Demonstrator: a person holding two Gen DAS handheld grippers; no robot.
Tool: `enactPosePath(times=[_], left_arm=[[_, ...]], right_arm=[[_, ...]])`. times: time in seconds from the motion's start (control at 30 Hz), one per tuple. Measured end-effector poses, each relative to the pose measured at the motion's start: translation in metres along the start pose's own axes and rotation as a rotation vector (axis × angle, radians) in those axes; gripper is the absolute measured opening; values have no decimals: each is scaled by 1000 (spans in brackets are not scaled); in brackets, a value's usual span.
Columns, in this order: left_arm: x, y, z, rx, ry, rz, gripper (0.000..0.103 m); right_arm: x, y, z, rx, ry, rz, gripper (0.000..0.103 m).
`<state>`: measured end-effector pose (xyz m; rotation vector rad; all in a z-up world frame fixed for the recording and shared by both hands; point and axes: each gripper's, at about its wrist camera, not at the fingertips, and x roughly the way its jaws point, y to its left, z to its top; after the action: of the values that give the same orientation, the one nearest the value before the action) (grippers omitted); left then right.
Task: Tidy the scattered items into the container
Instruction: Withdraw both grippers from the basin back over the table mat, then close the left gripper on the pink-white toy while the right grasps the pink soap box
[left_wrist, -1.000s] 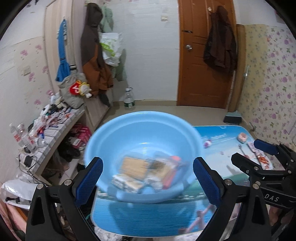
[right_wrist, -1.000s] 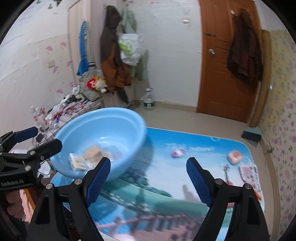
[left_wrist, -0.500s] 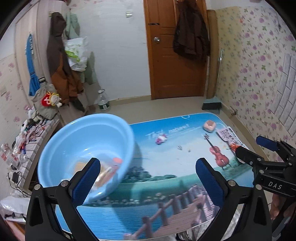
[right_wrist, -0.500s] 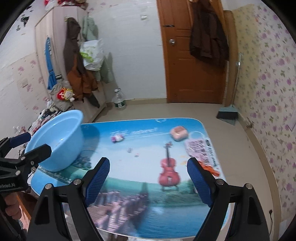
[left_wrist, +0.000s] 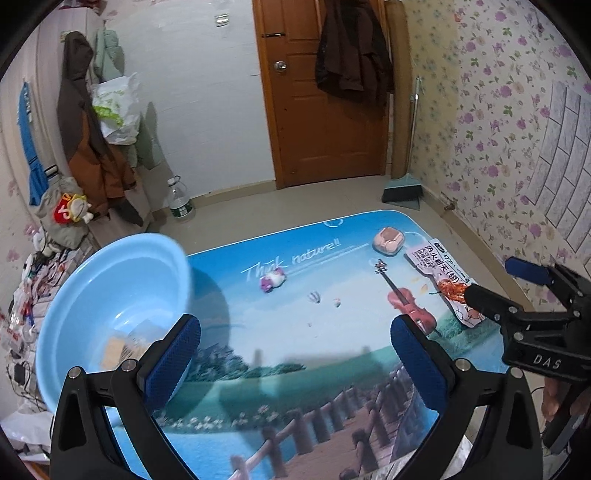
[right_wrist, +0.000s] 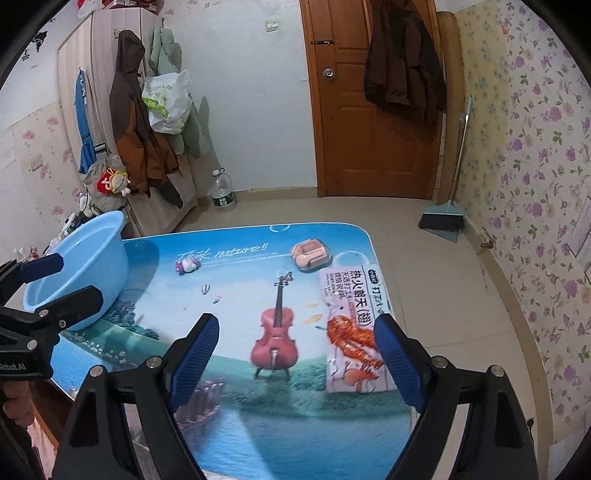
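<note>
Both tongs are seen gaping wide and empty: the left tongs (left_wrist: 295, 354) are held over the printed surface (left_wrist: 280, 402) just beside the blue basin (left_wrist: 110, 295), the right tongs (right_wrist: 295, 354) well apart from it, with one pad over the snack packet (right_wrist: 351, 325). Some items, blurred, can already be made out inside the basin, so part of the tidying is judged done. Three things are left out. The snack packet, the largest, is found farthest from the basin, along the opposite edge. The pink case (right_wrist: 310, 254) is spotted just beyond the packet, touching or nearly so. The small purple toy (right_wrist: 187, 266), nearest the basin, waits too.
</note>
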<state>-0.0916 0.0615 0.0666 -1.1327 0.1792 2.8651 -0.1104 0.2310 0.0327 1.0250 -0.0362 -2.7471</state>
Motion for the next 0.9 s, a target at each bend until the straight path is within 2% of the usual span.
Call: enactPosePath(times=[0.4, 0.6, 0.9], left_arm=[[60, -11, 19, -29, 87, -24, 103], [89, -16, 29, -9, 105, -2, 103], [128, -4, 35, -34, 157, 10, 103]], right_arm=[[35, -27, 31, -57, 20, -22, 87], [57, -30, 49, -110, 33, -21, 87], [100, -24, 67, -207, 104, 6, 87]])
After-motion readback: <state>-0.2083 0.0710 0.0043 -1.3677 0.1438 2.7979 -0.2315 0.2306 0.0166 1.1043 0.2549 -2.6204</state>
